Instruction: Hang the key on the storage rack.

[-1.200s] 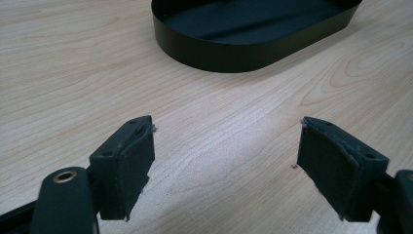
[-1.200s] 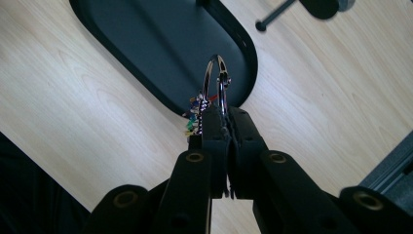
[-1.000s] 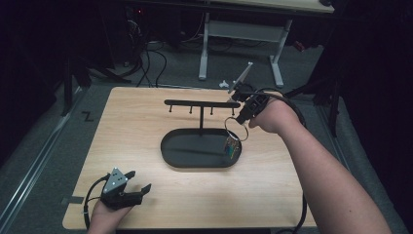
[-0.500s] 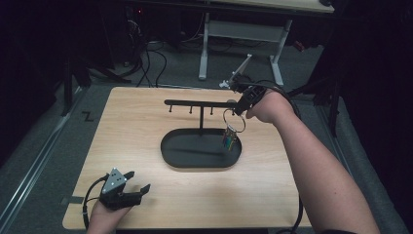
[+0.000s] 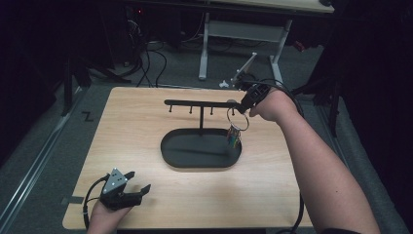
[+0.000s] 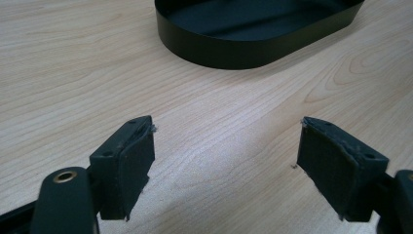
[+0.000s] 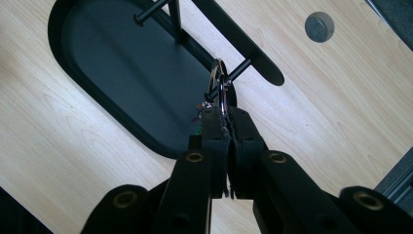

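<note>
My right gripper (image 7: 226, 127) is clamped tight on a metal key ring (image 7: 220, 83), jaws pressed together with the ring's lower arc pinched between them. The ring rises just ahead of my fingertips and sits right at the tip of the end peg (image 7: 233, 76) of the black hanger stand (image 5: 200, 104). I can't tell whether the ring is already threaded over the peg or only touching it; they overlap in the right gripper view. In the high view the ring (image 5: 238, 118) hangs under the crossbar's right end with coloured tags (image 5: 234, 138) dangling below it, over the right end of the oval black tray (image 5: 170, 146).

Progress, my guess: ring lifted and brought to the peg, most of the carry done. Left: seat it fully on the peg, then let go.

My left gripper (image 5: 124, 191) rests low on the wooden table (image 5: 131, 117), jaws spread wide, nothing between the pads (image 6: 134, 161). The tray wall (image 6: 219, 51) lies well ahead of them, bare wood between.

Around: other pegs (image 7: 152, 12) lie farther along the bar, beyond my right fingertips. A grey round plug (image 7: 319, 26) sits in the tabletop, past the bar's end. In the way: the peg's knobbed tip could snag the ring, and the tags hang close to the tray rim.
</note>
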### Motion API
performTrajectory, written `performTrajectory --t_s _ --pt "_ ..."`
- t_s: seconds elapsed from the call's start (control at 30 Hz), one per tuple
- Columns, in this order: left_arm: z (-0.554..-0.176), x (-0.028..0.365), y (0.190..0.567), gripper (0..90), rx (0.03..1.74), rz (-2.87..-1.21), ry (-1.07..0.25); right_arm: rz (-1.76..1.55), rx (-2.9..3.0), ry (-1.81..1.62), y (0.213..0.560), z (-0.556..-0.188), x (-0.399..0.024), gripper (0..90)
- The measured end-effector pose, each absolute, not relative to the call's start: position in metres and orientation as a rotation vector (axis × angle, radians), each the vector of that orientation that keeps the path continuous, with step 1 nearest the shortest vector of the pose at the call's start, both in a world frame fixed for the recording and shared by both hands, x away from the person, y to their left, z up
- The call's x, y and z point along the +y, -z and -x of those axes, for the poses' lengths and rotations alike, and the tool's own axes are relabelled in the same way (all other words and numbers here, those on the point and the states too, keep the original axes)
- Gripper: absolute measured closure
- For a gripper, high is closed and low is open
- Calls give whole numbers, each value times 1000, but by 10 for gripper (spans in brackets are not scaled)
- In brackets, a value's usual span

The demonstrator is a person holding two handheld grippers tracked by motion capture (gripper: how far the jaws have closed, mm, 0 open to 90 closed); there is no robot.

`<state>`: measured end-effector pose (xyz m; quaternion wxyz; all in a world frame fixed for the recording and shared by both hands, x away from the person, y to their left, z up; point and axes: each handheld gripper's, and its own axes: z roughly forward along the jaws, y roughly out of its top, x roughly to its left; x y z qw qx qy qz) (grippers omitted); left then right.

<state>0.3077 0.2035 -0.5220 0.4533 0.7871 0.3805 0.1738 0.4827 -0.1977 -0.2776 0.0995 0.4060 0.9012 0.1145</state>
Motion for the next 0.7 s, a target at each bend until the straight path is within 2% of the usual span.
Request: performTrajectory --t_s 0.7 --pt "-309 201 523 218 937 -1951 -421 -1255 2678 -360 296 -495 -199 873"
